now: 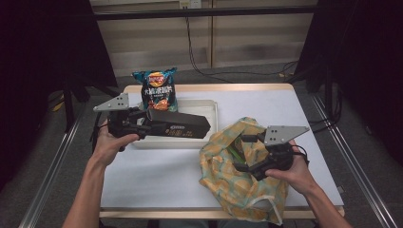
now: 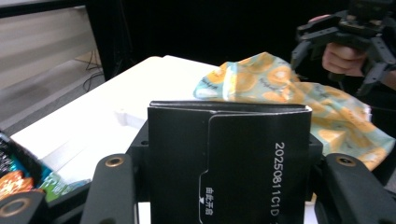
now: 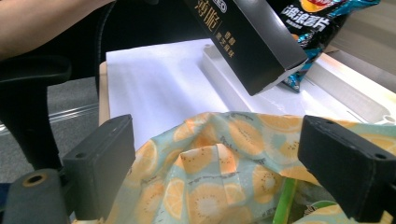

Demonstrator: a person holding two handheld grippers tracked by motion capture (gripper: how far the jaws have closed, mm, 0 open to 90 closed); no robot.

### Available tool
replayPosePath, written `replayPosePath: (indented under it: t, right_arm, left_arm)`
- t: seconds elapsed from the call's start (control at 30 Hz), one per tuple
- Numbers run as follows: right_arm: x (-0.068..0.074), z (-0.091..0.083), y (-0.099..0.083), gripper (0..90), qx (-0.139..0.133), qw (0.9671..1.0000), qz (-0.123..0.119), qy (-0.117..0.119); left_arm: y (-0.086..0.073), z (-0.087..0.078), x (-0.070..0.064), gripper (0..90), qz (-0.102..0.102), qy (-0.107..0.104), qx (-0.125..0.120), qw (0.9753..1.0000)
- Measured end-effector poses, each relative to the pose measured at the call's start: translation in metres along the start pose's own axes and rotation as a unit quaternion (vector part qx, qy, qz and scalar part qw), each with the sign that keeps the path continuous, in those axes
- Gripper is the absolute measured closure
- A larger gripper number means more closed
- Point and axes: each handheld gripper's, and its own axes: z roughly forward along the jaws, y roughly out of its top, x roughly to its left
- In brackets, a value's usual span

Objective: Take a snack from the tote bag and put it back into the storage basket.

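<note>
1. Nearest the person, at the desk's [image 1: 157, 178] front right, the cloth bag [image 1: 237, 183] printed with orange slices lies slumped on the white top, its pale handle loop [image 1: 260, 203] hanging by the front edge.
2. Right hand [image 1: 294, 173] in from the bottom right, holding the right tongs [image 1: 247, 154] at the bag's mouth. In the right gripper view the two black jaws stand spread wide, one either side of the bunched cloth rim [image 3: 219, 163], and I can't tell whether either one touches it. Something green [image 3: 285, 205] peeks from inside the bag.
3. Over on the left, the left hand [image 1: 111, 142] grips the left tongs [image 1: 142, 124], and they're pinching a long black box [image 1: 178, 124] by one end. It's held level above the desk and reaches out over the white tray [image 1: 211, 114] toward the bag.
4. From the left gripper view, the box's end flap [image 2: 229, 158] faces the camera, printed code down its side, clamped between both jaws, with the bag [image 2: 280, 88] just beyond.
5. Behind the box, the shallow white tray sits mid-desk, and a crisp packet [image 1: 157, 90] in blue and orange stands at its far left corner, tilted back.
6. Furthest off: a pale wall panel with a dark cable [image 1: 192, 52] trailing down to the floor, black curtains either side.
</note>
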Motion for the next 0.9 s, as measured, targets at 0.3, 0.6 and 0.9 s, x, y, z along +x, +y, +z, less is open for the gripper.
replayPosePath:
  t: [0.3,0.6,0.9]
  right_arm:
    - [0.0,-0.003,-0.006,8.9,-0.018,0.9997,0.006,-0.013]
    - [-0.002,-0.003,-0.007,9.3,-0.023,0.9996,0.01,-0.013]
    - [-0.002,-0.002,-0.007,9.8,-0.022,0.9996,0.013,-0.012]
  left_arm:
    - [-0.007,0.003,0.021,44.0,-0.015,0.014,0.01,0.9997]
    - [-0.014,0.011,0.035,44.0,-0.02,0.031,0.022,0.9991]
    - [-0.023,0.013,0.051,44.0,-0.029,0.04,0.039,0.998]
